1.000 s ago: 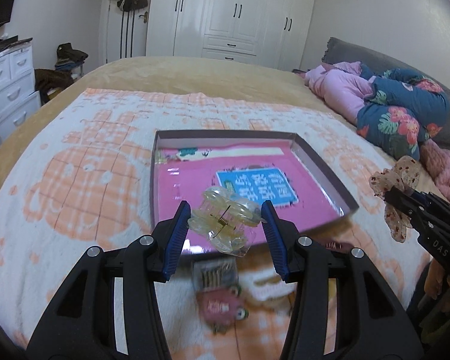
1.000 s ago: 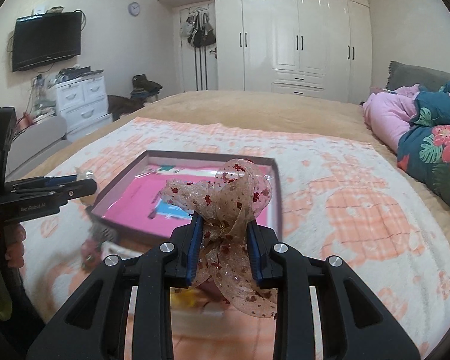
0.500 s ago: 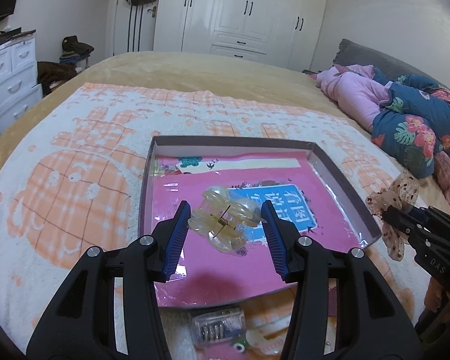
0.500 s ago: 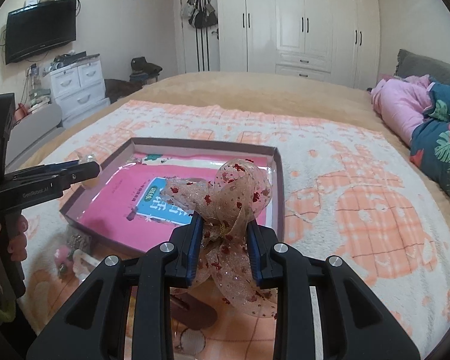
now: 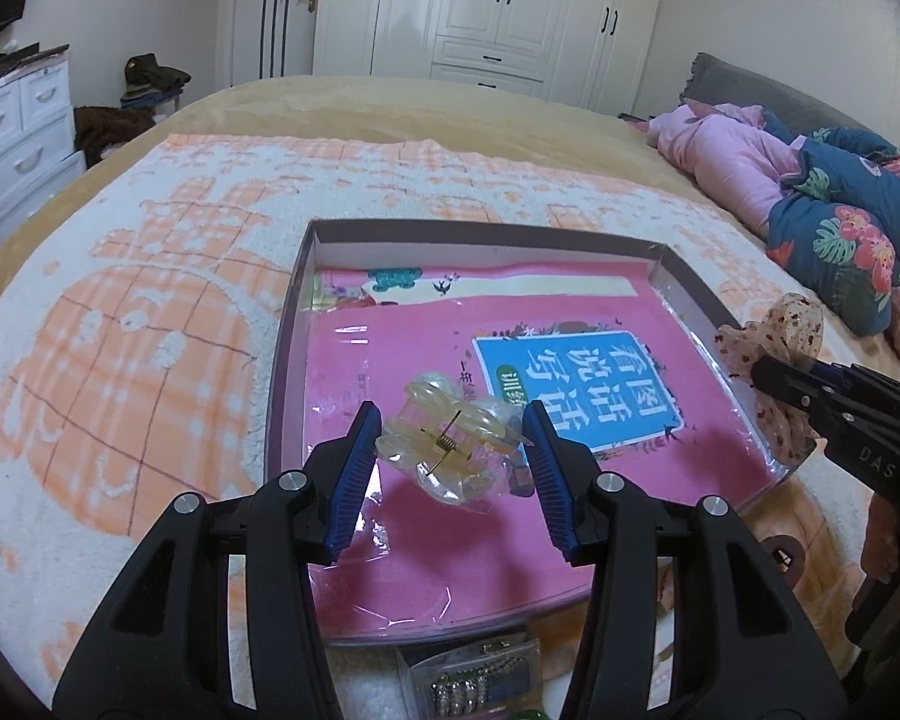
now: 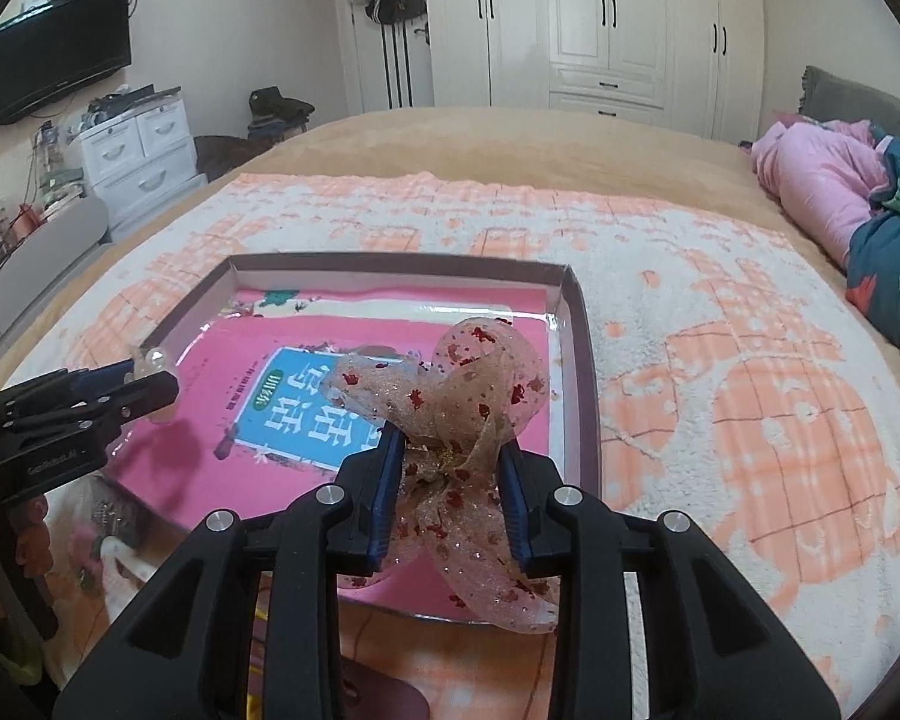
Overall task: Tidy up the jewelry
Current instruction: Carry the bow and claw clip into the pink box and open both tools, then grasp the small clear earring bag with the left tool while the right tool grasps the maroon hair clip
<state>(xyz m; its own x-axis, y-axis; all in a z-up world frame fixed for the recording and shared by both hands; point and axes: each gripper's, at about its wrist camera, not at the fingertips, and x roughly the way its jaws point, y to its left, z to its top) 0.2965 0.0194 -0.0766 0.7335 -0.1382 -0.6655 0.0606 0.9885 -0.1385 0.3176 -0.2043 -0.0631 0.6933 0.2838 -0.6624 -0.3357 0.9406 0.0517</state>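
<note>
My left claw is clenched on a clear plastic hair clip, held in the air above the near left part of a shallow box that lies on the bed. The clip sits crosswise between the blue pads, its long axis running side to side from one pad to the other, with its small metal spring facing me. My right claw has just been loosening, yet the pads still flank the knot of a sheer bow dotted with red, and the bow has not dropped; its loops fan up and away from me and its tails hang down toward me, so it stands roughly upright. It hovers over the box's near right corner.

The box floor is covered by a pink book under glossy film (the blue title panel lies right between my two claws). The box walls are low, so nothing blocks the way down into it. Around the box, the orange-and-white blanket gives wide free room to the left, the far side and the right. The near edge is the crowded one: a small clear packet of metal pieces lies just beside the box's front wall, and a white bag lies near its left corner. Bundled pink and floral bedding sits well apart at far right.
</note>
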